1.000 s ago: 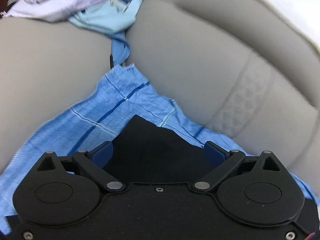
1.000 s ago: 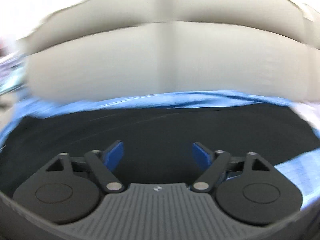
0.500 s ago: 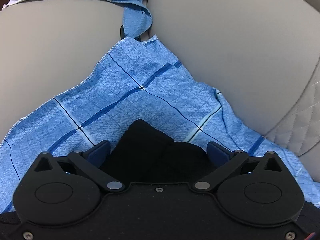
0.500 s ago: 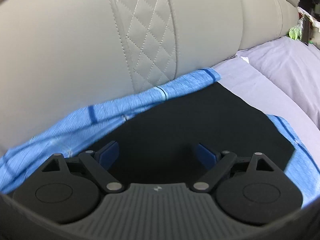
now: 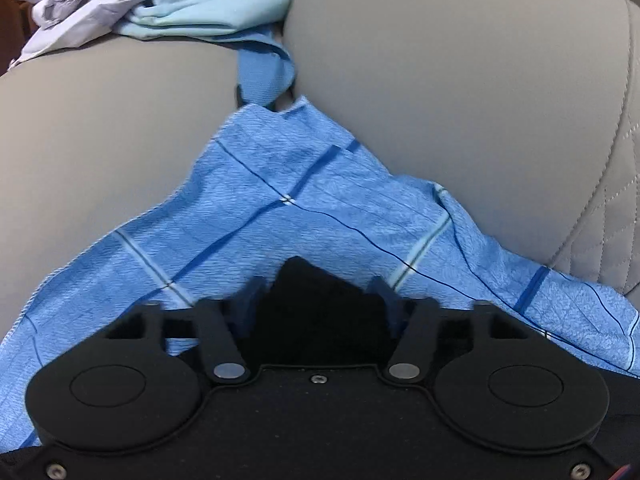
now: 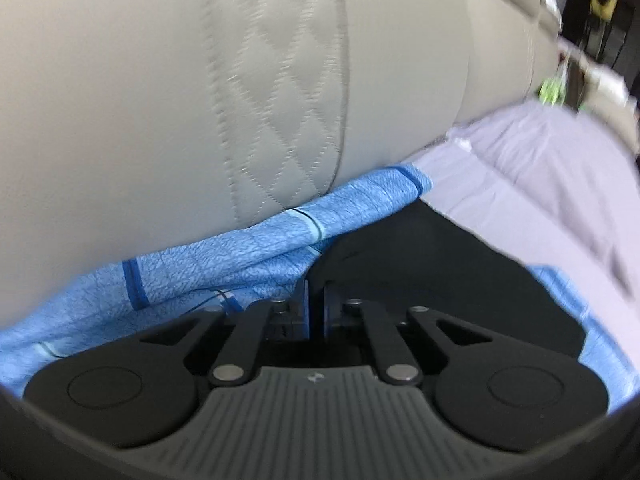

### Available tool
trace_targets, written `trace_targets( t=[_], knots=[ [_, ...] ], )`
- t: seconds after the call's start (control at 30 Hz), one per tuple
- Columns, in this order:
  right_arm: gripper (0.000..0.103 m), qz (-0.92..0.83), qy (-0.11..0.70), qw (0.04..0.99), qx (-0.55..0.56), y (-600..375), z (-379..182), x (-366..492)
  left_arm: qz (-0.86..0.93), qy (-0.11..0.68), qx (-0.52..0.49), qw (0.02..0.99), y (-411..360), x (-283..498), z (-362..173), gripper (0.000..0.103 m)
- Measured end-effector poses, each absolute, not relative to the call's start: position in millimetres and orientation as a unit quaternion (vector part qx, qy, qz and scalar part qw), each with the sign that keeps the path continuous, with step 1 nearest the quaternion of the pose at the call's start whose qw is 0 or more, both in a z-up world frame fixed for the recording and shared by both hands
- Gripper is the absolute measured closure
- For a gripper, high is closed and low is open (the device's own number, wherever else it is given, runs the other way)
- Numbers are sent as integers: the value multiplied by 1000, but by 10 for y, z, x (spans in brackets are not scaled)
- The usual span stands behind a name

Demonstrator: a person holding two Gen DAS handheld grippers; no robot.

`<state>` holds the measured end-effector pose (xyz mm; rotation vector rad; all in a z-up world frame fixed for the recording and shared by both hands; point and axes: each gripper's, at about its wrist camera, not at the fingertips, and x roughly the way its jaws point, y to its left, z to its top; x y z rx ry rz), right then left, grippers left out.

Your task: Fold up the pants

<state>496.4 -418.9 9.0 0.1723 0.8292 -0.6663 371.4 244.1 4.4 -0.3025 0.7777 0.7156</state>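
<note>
- A pile of pale lilac and light blue clothes (image 5: 152, 4) lies far left, well apart from the work, on a grey padded sofa (image 5: 460, 80).
- A blue checked cloth (image 5: 280, 208) is spread over the sofa seat, and the black pants (image 5: 316, 308) lie on it, one corner showing in the left view.
- The left hand-held gripper (image 5: 318, 304) tilts down over that corner. Its jaws have just been closing and now stand half-way in, with the black fabric between them; whether the pads press it yet is unclear.
- In the right view the pants (image 6: 440, 264) spread across the cloth (image 6: 224, 264), beside a lilac sheet (image 6: 540, 184).
- The right hand-held gripper (image 6: 316, 300), also tilted down, has just snapped closed, pinching the edge of the black fabric.
- The pants look soft, light and limp, likely to sag and drag, so holding two corners of one edge seems wise.
</note>
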Motion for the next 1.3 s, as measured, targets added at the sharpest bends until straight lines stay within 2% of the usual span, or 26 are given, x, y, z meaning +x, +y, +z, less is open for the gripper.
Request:
trace_targets(
  t=[0.07, 0.13, 0.23, 0.5, 0.7, 1.0, 1.3],
  knots=[
    [99, -310, 385, 864, 95, -4299, 150, 4845, 327, 370, -149, 857, 2471, 3651, 84, 61],
    [98, -307, 368, 871, 105, -4358, 262, 4695, 312, 365, -156, 863, 2472, 3577, 154, 75],
    [99, -297, 336, 886, 122, -4380, 518, 4374, 301, 353, -147, 874, 2408, 3473, 329, 80],
    [99, -272, 255, 915, 154, -4536, 1016, 3048, 252, 308, -135, 907, 2311, 2888, 917, 84],
    [100, -310, 204, 901, 224, -4663, 837, 1707, 217, 291, -129, 923, 2308, 2138, 1157, 85],
    [100, -378, 220, 864, 249, -4416, 368, 388, 215, 313, -134, 915, 2425, 1107, 1092, 87],
    [100, -413, 272, 839, 226, -4227, 87, 26, 242, 381, -125, 884, 2501, 765, 722, 87]
  ],
)
